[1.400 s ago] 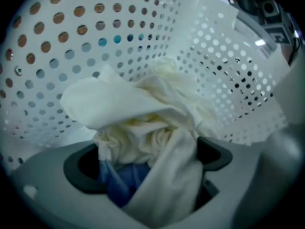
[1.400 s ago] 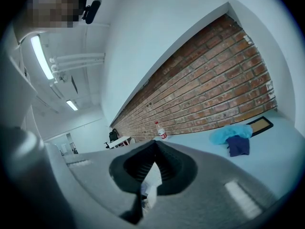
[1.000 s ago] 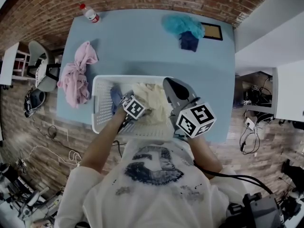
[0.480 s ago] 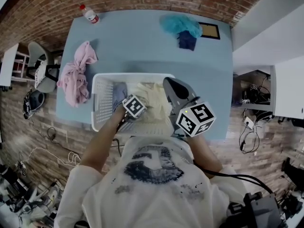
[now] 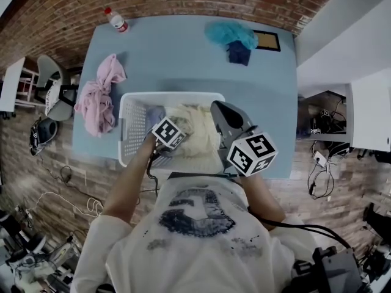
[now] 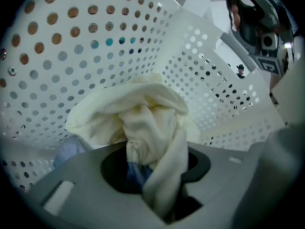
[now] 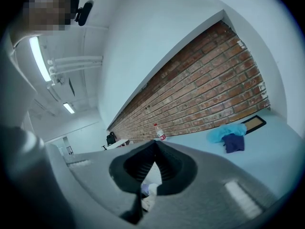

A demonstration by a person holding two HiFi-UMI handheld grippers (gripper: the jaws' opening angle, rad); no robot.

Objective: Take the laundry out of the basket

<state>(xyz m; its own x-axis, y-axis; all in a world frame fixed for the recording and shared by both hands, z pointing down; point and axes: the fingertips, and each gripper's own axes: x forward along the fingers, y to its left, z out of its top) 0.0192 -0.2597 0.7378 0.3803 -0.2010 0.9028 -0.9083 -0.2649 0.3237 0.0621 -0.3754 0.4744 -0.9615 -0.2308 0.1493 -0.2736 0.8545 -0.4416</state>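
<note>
A white perforated laundry basket (image 5: pixel 131 133) sits at the near edge of a light blue table (image 5: pixel 177 66), seen from above. Inside it lie a crumpled cream cloth (image 5: pixel 195 124) and, to its left, a pale blue cloth (image 5: pixel 154 116). On the table left of the basket lies a pink cloth (image 5: pixel 98 99). At the far edge, a teal cloth (image 5: pixel 229 34) rests against a dark blue cloth (image 5: pixel 238 52), with a plastic bottle (image 5: pixel 116 19) at the far left corner.

The left gripper (image 6: pixel 159 185) points down into the basket and pinches a bunched fold of the cream cloth, which rises out of its jaws. A bit of blue fabric shows low between them too. The right gripper (image 7: pixel 153 144) is held over the basket's right side, jaws pressed together with nothing gripped.

Compared with a second ago, the left gripper's jaws have just been closing on the cream cloth, and its marker cube sits slightly higher. The right gripper has not moved.
</note>
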